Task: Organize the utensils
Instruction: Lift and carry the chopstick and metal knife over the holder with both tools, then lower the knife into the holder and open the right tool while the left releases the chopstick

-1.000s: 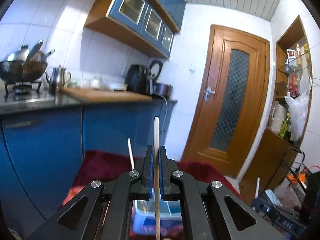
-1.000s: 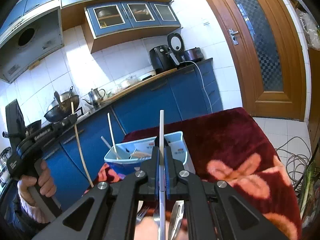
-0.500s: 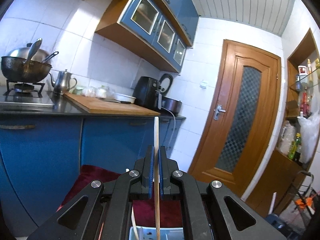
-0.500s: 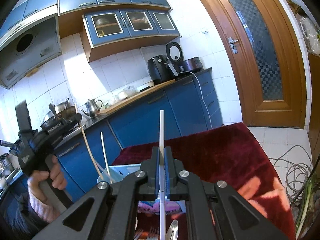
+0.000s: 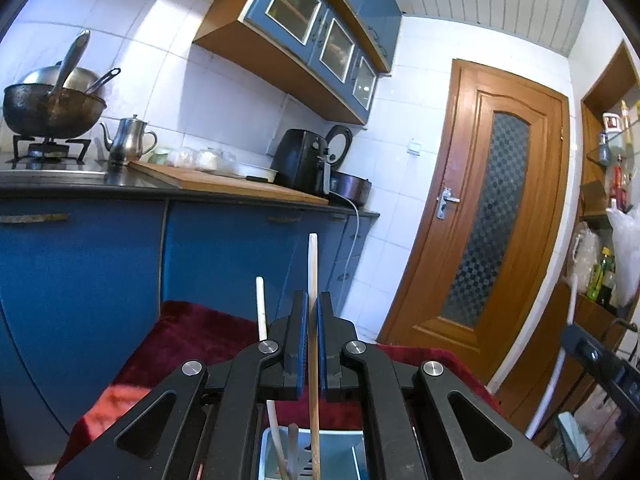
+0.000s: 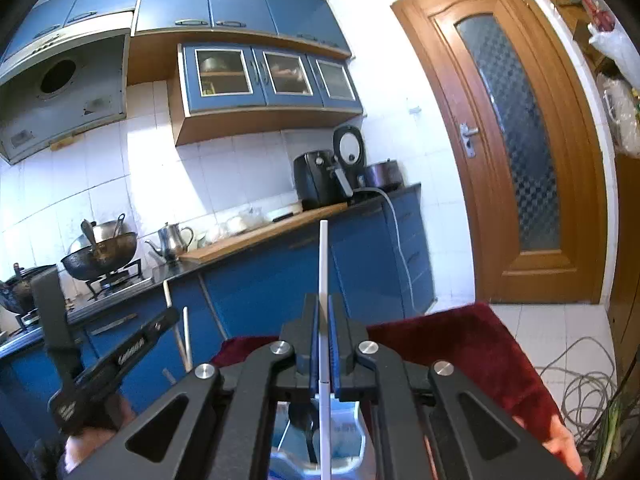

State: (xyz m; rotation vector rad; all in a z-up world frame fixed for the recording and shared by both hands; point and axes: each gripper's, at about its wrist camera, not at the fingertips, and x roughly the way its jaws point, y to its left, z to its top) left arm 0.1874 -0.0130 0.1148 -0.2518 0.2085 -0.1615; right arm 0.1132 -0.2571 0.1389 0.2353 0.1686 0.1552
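Observation:
My left gripper (image 5: 312,300) is shut on an upright wooden chopstick (image 5: 312,264) whose lower end hangs over a light blue box (image 5: 344,454). A white chopstick (image 5: 261,308) and other utensils stand in that box. My right gripper (image 6: 324,304) is shut on an upright white chopstick (image 6: 323,256), its lower end above the same box (image 6: 340,438). A dark spoon (image 6: 301,420) stands in the box. In the right wrist view the left gripper's black body (image 6: 116,364) shows at the lower left, held by a hand (image 6: 86,446).
The box rests on a dark red cloth (image 5: 192,332) over a low table. Blue cabinets (image 5: 80,272) and a counter with a wok (image 5: 48,112), kettle (image 5: 128,140) and air fryer (image 5: 304,164) stand behind. A wooden door (image 5: 492,216) is right; cables (image 6: 580,392) lie on the floor.
Both views have tilted and shifted. The left gripper sank with its wooden chopstick toward the box. The right gripper rose and swung, so the box dropped to the bottom of its view.

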